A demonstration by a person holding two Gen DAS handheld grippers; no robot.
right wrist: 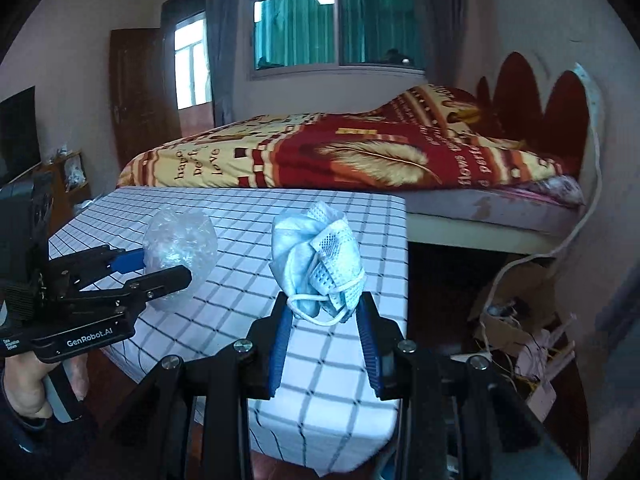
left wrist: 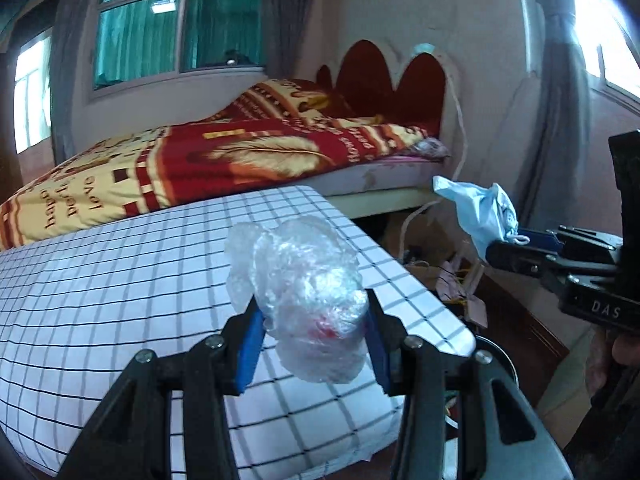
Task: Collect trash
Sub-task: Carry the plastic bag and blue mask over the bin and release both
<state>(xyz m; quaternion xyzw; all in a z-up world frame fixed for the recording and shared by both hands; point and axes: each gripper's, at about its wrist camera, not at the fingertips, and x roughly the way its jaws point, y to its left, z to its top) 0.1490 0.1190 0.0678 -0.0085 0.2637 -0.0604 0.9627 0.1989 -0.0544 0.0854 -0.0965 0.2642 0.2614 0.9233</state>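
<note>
The left gripper point(left wrist: 316, 344) has its blue-padded fingers point(left wrist: 250, 352) clenched on a crumpled wad of clear plastic wrap point(left wrist: 300, 292), a lumpy, glossy bundle with a red smear showing through near the bottom. The right gripper point(right wrist: 326, 344) has its fingers point(right wrist: 278, 346) clenched on a balled-up blue face mask point(right wrist: 316, 256), soft pleated cloth with a perforated white patch and a white ear loop hanging over the lower edge. Both pieces of trash are held in the air above the surface point(right wrist: 240, 280), touching nothing but the pads. A hand point(right wrist: 24, 392) grips the left gripper's handle at the lower left of the right wrist view.

The surface is draped in a white cloth with a thin dark grid, its near corner and right edge falling away just beneath the fingers; the top of the cloth around the two bundles is bare. To the right of that edge the floor holds a loose heap of cardboard and paper scraps point(right wrist: 532, 352), with a white cable point(right wrist: 576, 232) running down the wall.

Behind the surface stands a bed point(right wrist: 480, 216) under a red and yellow blanket point(right wrist: 360, 156) printed with a feather, against a scalloped dark red headboard point(right wrist: 560, 108). A window point(right wrist: 332, 20) with green curtains, flanked by grey drapes, and a brown door point(right wrist: 140, 92) close the room.
</note>
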